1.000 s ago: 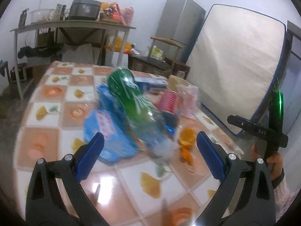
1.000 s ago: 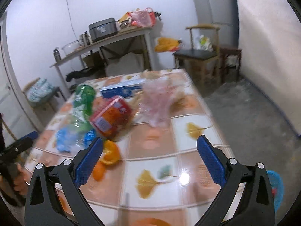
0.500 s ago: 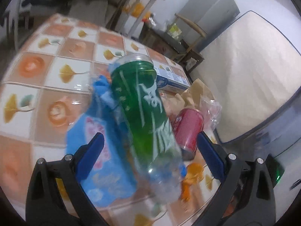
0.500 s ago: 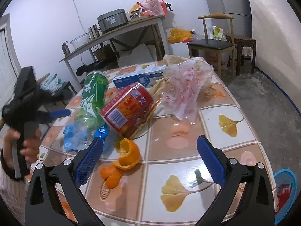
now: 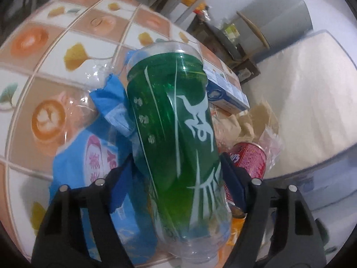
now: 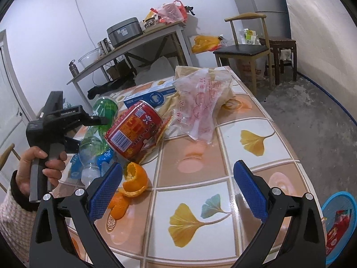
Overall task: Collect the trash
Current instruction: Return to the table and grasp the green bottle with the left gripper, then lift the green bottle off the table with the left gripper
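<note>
Since a second ago, the left gripper [image 5: 176, 172] has moved in over the green bottle [image 5: 176, 138], its jaws just closing until both blue pads sit against the bottle's sides. That clear plastic bottle, with a green label and white lettering, lies on the table [image 6: 200, 160] over a blue wrapper [image 5: 89, 163], beside a red can [image 6: 133, 131]. The right gripper [image 6: 177, 192] hovers with its jaws apart and nothing between them.

On your table [image 6: 256, 169], the bottle [image 5: 176, 134] lies over a wrapper [image 5: 73, 169], the can [image 6: 133, 131] to its right, peel [image 6: 133, 178] in front, a bag [image 6: 200, 102] and box [image 6: 149, 95] behind.
</note>
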Demonstrator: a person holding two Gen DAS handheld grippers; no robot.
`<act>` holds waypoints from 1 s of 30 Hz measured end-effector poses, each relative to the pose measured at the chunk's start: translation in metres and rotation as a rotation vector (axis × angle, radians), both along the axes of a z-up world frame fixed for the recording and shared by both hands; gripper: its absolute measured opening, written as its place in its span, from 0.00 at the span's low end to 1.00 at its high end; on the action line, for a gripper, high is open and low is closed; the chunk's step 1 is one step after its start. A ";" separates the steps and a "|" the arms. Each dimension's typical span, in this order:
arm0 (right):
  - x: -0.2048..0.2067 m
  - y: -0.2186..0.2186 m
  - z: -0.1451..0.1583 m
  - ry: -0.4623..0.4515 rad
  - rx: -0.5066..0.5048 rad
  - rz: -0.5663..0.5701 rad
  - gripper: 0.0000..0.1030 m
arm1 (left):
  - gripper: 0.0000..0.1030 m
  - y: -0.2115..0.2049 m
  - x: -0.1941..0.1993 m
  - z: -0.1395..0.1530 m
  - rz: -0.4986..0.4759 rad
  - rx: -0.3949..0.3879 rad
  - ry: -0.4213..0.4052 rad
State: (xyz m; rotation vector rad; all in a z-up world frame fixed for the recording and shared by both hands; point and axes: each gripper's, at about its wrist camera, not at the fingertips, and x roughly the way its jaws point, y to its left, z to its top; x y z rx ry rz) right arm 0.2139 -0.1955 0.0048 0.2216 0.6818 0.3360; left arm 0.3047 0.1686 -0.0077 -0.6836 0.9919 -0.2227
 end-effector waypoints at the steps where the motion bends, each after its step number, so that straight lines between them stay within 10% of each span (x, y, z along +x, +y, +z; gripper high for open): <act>1: -0.001 -0.001 0.000 0.001 0.001 -0.002 0.94 | 0.67 0.002 -0.001 -0.001 0.008 -0.017 0.004; 21: -0.008 0.015 0.016 0.028 -0.030 0.021 0.94 | 0.58 0.031 -0.028 -0.017 0.020 -0.274 -0.010; 30: -0.008 0.026 0.017 0.036 -0.031 0.040 0.94 | 0.58 0.039 -0.055 0.004 -0.100 -0.219 -0.037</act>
